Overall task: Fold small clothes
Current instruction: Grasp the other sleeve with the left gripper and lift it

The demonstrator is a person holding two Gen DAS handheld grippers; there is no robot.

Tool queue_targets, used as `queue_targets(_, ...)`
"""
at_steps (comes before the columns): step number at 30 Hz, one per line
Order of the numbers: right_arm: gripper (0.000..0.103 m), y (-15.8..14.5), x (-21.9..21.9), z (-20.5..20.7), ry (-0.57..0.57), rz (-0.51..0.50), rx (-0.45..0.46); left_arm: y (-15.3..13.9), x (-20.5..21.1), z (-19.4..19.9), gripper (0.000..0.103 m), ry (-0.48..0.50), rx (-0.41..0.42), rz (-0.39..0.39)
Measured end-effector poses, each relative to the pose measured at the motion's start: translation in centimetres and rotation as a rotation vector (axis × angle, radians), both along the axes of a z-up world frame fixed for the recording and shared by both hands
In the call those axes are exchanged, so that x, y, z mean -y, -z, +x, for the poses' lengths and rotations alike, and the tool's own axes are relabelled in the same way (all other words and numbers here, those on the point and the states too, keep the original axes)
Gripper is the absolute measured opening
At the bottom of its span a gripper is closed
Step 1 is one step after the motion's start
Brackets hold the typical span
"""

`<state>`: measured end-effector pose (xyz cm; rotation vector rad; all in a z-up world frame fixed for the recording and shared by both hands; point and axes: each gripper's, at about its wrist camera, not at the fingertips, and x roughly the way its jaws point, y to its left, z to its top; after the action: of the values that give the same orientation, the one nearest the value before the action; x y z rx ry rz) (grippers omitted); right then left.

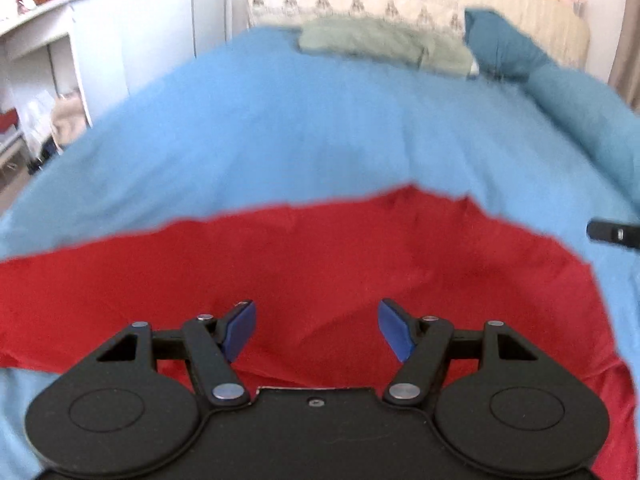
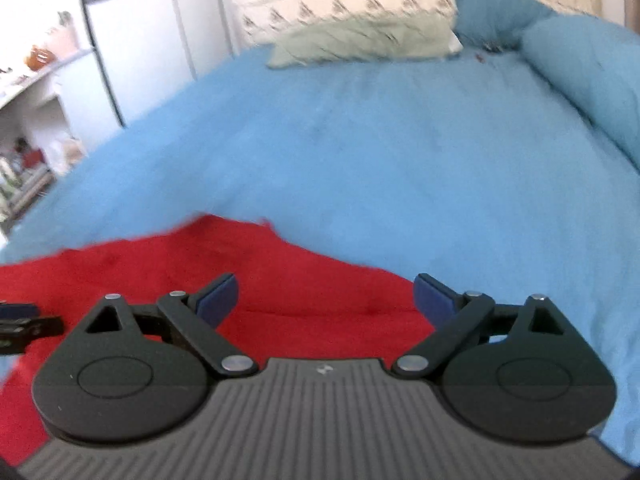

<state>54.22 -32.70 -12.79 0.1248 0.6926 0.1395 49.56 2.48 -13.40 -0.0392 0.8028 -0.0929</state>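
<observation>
- No brand name, label or other writing can be read in either view; the right gripper's (image 2: 324, 304) ribbed grey body carries only a small pale mark too blurred to make out.
- One red cloth (image 1: 320, 264) lies spread and wrinkled on the blue sheet (image 1: 320, 128) of the bed, at the near edge, under both grippers.
- Left gripper (image 1: 316, 328): jaws wide apart, holding nothing, above the cloth's middle.
- Right gripper: jaws wide apart, holding nothing, over the cloth's right edge, where red meets blue.
- Each gripper has two blue pads (image 1: 242, 330).
- A dark tip of the right gripper shows at the right edge of the left view; part of the left gripper shows at the left edge of the right view.
- Far end of the bed: one pale green pillow (image 1: 384, 42) and one dark teal pillow (image 1: 500, 44), side by side.
- A white shelf (image 1: 36, 16) stands left of the bed.
</observation>
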Motion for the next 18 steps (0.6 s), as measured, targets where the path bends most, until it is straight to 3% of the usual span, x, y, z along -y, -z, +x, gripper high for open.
queue_targets(4,0.103,-4.4,-4.0,-3.2,-0.051,-0.034,0.024,-4.6,-2.8,-2.6,0.074,-0.047,0.051,-0.011)
queue_targets(6,0.103,-5.7,-6.2,-4.5,-0.063,-0.037,0.023,-6.3,-5.2,-4.0,0.08,-0.086,0.063,-0.041)
queue_targets(7,0.103,-6.3,-7.4,-5.3,-0.065,-0.035,0.03,-6.7,-6.4,-4.3,0.095,-0.115,0.062,-0.058)
queue_targets(8,0.103,-6.7,-8.4,-5.8,-0.068,-0.028,0.028,-7.0,-7.8,-4.8,0.103,-0.145,0.059,-0.077)
queue_targets(12,0.103,-7.2,-12.5,-7.4,-0.091,0.055,-0.023,-6.1,-13.8,-6.1,0.103,-0.212,0.021,-0.093)
queue_targets(18,0.103,-6.1,-19.4,-9.0,-0.131,0.035,-0.051,-3.9,-24.1,-7.5,0.101,-0.394,0.007,-0.118)
